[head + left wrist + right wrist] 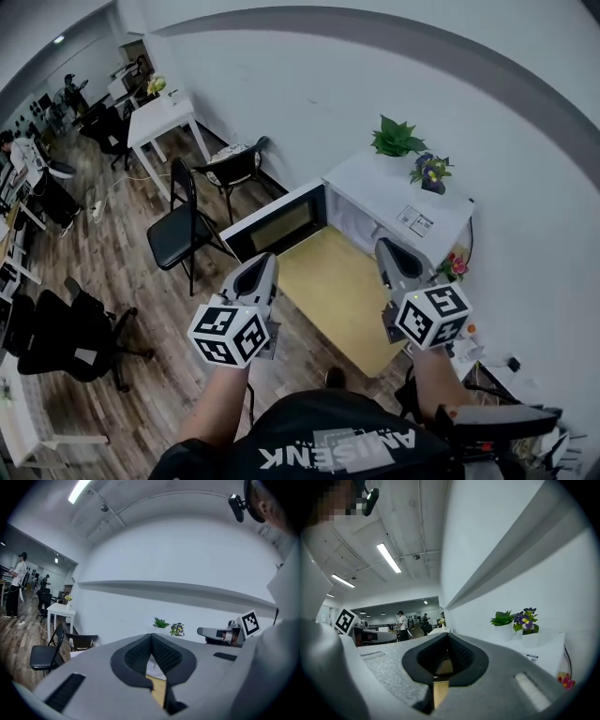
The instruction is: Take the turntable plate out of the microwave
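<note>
A white microwave [394, 192] stands on a pale wooden table [342, 291] against the wall, its door [277, 228] swung open to the left. The turntable plate cannot be made out in any view. My left gripper [265, 264] is held above the table's left edge, near the open door, jaws shut and empty [151, 641]. Over the table's right side, just in front of the microwave, my right gripper [389, 249] is also shut with nothing in it [446, 641]. Both point level toward the microwave.
Two potted plants [397, 139] [430, 172] sit on the microwave top. Black folding chairs [183, 234] [234, 169] and a white table [164, 117] stand to the left along the wall. An office chair [70, 337] is at the lower left. People stand far back in the room.
</note>
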Available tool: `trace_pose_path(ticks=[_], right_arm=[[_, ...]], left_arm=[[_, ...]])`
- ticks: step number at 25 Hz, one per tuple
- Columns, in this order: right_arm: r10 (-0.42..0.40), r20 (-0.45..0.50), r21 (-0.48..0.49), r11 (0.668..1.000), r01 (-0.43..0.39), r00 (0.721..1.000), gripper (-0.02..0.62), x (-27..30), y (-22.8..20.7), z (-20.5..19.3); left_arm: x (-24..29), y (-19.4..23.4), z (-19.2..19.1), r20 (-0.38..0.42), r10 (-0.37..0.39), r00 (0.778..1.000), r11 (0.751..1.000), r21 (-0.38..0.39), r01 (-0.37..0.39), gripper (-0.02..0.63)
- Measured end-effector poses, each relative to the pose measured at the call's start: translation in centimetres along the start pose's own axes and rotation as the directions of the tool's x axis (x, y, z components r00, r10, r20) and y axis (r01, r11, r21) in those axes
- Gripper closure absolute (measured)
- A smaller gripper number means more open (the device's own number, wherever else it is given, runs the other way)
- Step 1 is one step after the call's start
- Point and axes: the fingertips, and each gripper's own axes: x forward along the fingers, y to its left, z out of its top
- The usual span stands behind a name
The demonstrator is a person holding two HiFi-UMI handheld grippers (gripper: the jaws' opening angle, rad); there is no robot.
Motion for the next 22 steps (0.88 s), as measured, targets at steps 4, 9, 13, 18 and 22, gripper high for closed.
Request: trace_pose_path(ticks=[4,9,13,18,22], right_arm=[[-0.018,0.001,-0.009,1.000,0.018,1.000,0.591,0.7,-3.5,0.3],[-0.031,-0.004,-0.005,1.000,0.031,1.000,0.591,1.6,-6.1,0.0],[-0.050,0.017,0.002,0.999,0.050,0.999,0.591,2.2,-7.6,0.7],[-0.104,0.000,-0.004,0.995,0.104,0.995,0.591,3.9,-8.7,0.4],[-0.182,0.008,-0.024,0.983,0.182,0.983,0.591,5.1,-8.9,0.8]], left_arm=[[4.1,-1.2,0.1,-0.006,-0.033,0.999,0.999,0.034,0.033,0.604],[7.9,-1.7,-0.3,-0.027,-0.065,0.998,0.997,0.034,0.066,0.604],[10.5,-1.2,0.0,-0.031,-0.083,0.996,0.996,0.042,0.085,0.603],[13.7,0.1,0.3,-0.038,-0.146,0.988,0.989,0.021,0.147,0.604],[16.1,0.8,0.8,-0.047,-0.232,0.972,0.971,0.049,0.234,0.603]])
